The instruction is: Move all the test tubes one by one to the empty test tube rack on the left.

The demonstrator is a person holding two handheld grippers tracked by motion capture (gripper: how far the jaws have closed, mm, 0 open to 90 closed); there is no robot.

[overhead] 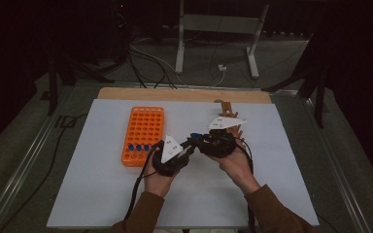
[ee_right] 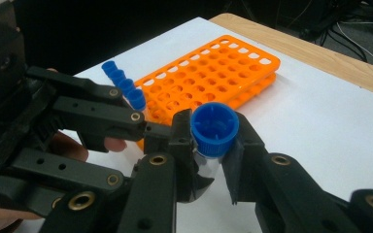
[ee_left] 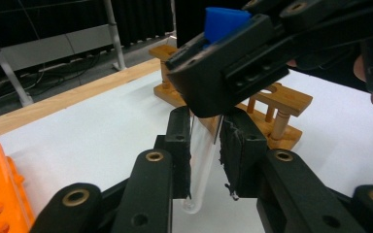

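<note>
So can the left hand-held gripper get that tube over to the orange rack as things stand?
Probably not yet. The left hand-held gripper is shut on the tube, but the right hand-held gripper is clamped on the same tube just under its blue cap. The white table toward the orange rack looks free.

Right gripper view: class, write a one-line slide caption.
Both grippers, right gripper and left gripper, clamp one blue-capped tube beside the orange rack.

On the table, the tube rack stands left of centre with capped tubes in its near rows, the wooden stand sits toward the far edge, and both grippers meet between them.
</note>
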